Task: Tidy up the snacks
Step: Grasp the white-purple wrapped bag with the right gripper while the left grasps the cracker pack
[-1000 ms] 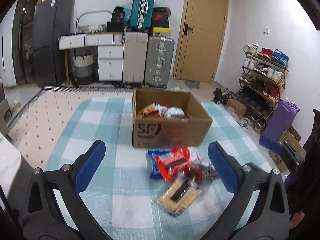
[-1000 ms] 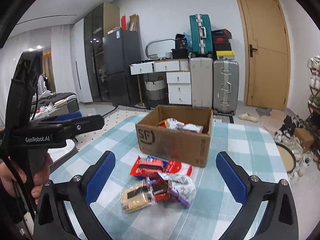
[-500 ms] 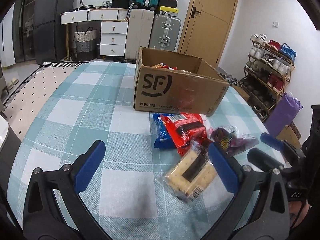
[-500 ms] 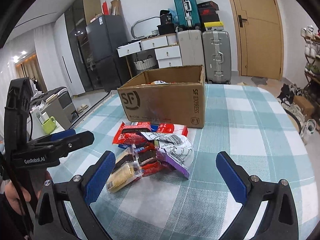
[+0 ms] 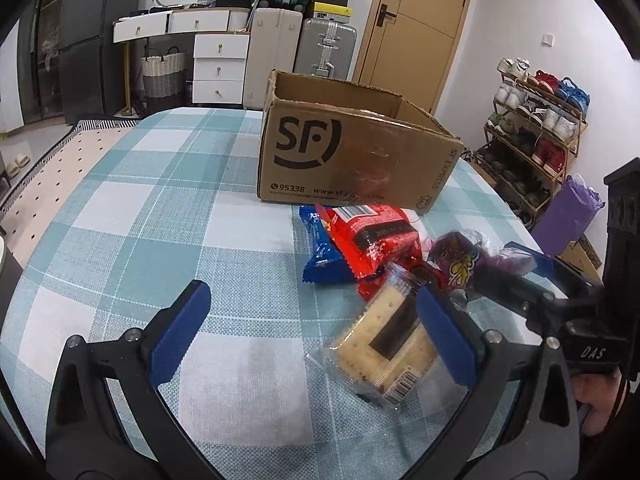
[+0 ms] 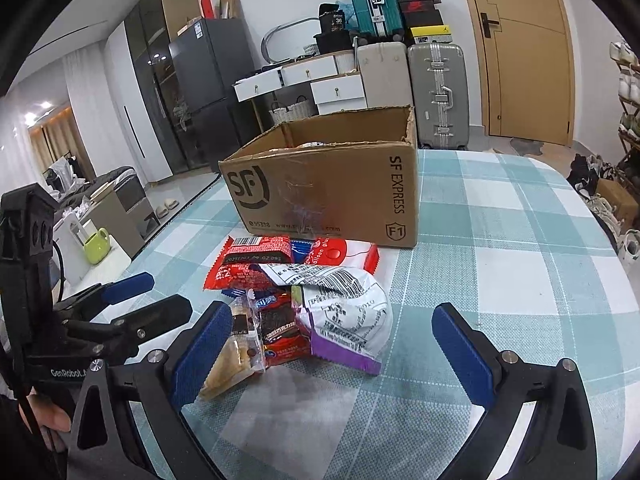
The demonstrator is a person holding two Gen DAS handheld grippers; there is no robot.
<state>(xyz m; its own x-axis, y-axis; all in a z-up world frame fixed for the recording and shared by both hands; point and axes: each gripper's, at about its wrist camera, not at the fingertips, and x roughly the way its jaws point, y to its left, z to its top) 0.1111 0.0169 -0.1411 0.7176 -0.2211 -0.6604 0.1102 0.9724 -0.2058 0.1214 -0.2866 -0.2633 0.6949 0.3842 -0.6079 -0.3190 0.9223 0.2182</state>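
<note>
A pile of snack packs lies on the checked tablecloth in front of an open SF cardboard box [image 5: 352, 160]. It holds a clear cracker pack [image 5: 380, 340], a red pack [image 5: 372, 240], a blue pack [image 5: 320, 252] and a purple-and-white bag [image 6: 344, 308]. My left gripper [image 5: 312, 332] is open and low over the table, its right finger over the cracker pack's edge. My right gripper [image 6: 334, 348] is open around the near side of the pile, its left finger against the cracker pack [image 6: 232, 356]. The box [image 6: 320, 192] holds more snacks, mostly hidden.
The round table [image 5: 140, 208] has bare cloth to the left and front of the pile. Suitcases [image 5: 324, 48], white drawers [image 5: 218, 68] and a door [image 5: 416, 20] stand behind. A shoe rack [image 5: 536, 120] is at the right. A hand holds each gripper's handle.
Both grippers have dropped lower and moved in toward the snack pile, which now looks larger. The box's inside has mostly gone out of sight. Both stay open.
</note>
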